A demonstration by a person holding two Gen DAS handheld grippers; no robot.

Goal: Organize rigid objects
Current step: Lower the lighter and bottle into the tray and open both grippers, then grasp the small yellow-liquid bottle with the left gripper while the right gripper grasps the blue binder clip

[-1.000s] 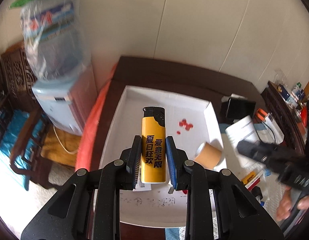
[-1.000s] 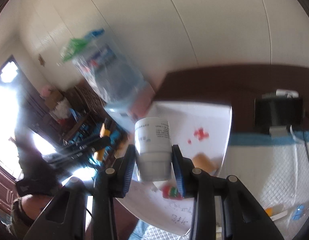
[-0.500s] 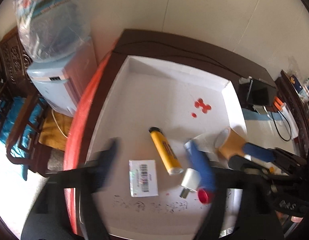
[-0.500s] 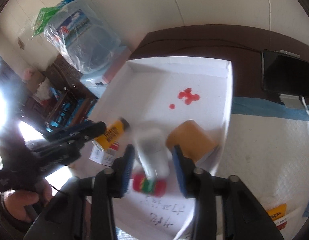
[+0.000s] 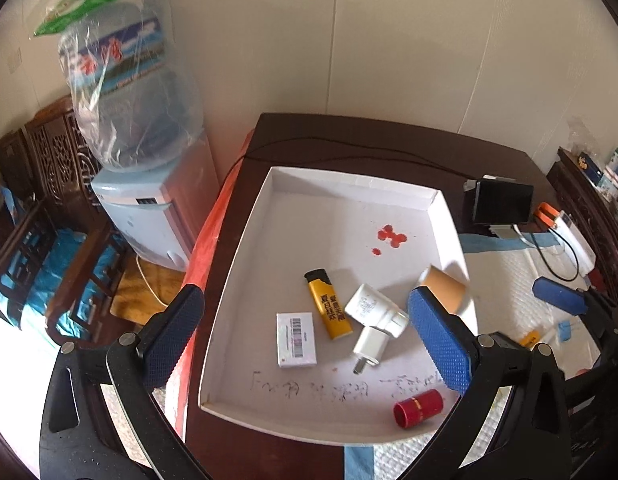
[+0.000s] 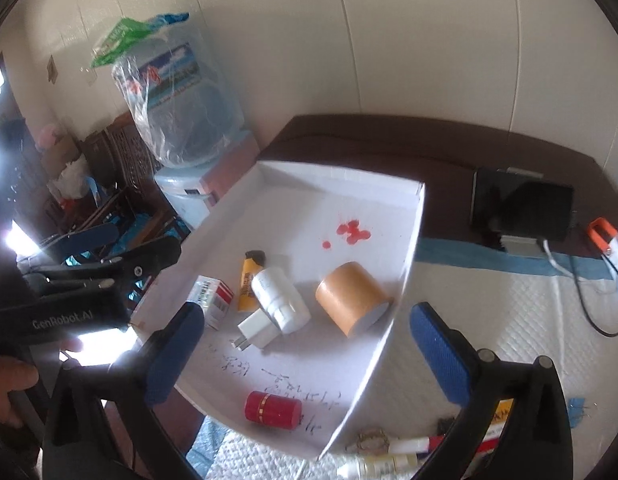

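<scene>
A white tray holds a yellow lighter, a white bottle, a white plug, a barcoded box, a tan cylinder and a red cap. My left gripper hovers above the tray's near half, its jaws opening with nothing between them. Above the tray's near right corner, my right gripper is also opening its jaws and holds nothing. The bottle lies on its side against the lighter.
A water dispenser and carved wooden chairs stand left of the dark table. A black screen with cables sits at the back right. A white quilted mat lies right of the tray, with pens near its front edge.
The left gripper let go of the yellow lighter and the right gripper let go of the white bottle. Both things now lie in the tray, and both pairs of jaws have spread wide.
</scene>
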